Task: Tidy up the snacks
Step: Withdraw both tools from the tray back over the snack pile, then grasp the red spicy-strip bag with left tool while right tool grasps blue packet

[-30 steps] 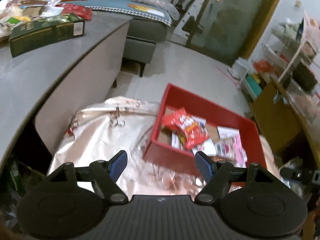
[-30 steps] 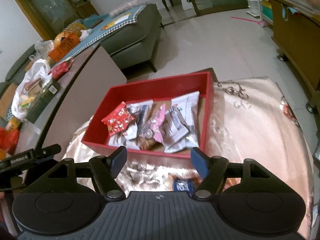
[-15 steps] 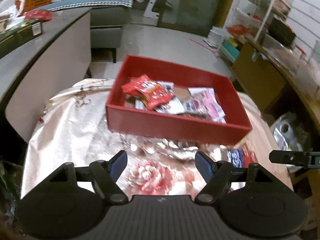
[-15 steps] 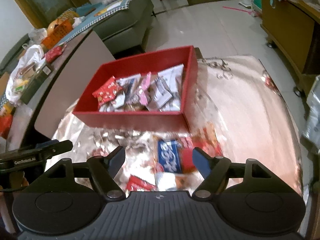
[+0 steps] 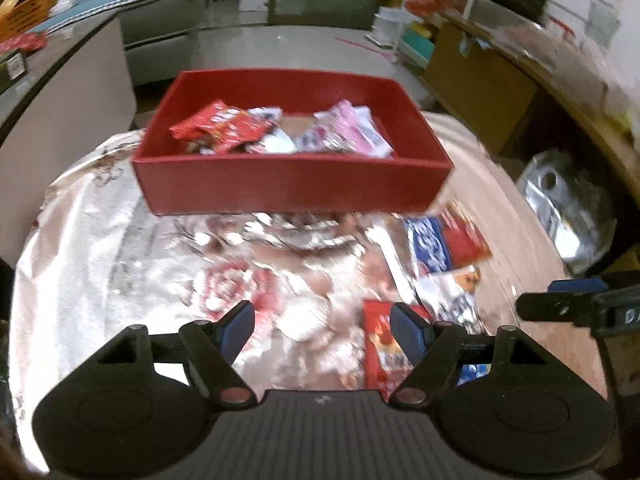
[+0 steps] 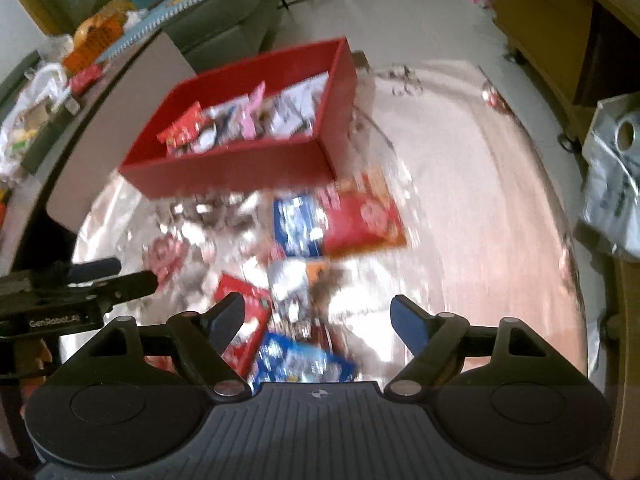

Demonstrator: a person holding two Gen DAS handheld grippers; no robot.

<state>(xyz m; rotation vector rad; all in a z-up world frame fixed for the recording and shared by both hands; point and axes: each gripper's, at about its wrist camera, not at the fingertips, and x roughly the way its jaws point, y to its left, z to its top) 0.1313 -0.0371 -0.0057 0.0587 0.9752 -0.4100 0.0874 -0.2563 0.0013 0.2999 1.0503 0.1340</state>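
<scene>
On the shiny cloth before the box (image 5: 292, 184), loose packets (image 6: 340, 220) lie overlapped under both empty, wide-open grippers (image 5: 322, 328) (image 6: 316, 320), so a careless pinch may snag two together.

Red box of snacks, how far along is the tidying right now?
Partly done. The red box already holds several packets. Nothing is in hand: the left hand-held gripper and right hand-held gripper are both open and empty. Left to do: loose packets on the table, including a blue packet, a red packet and others nearer the grippers.
</scene>
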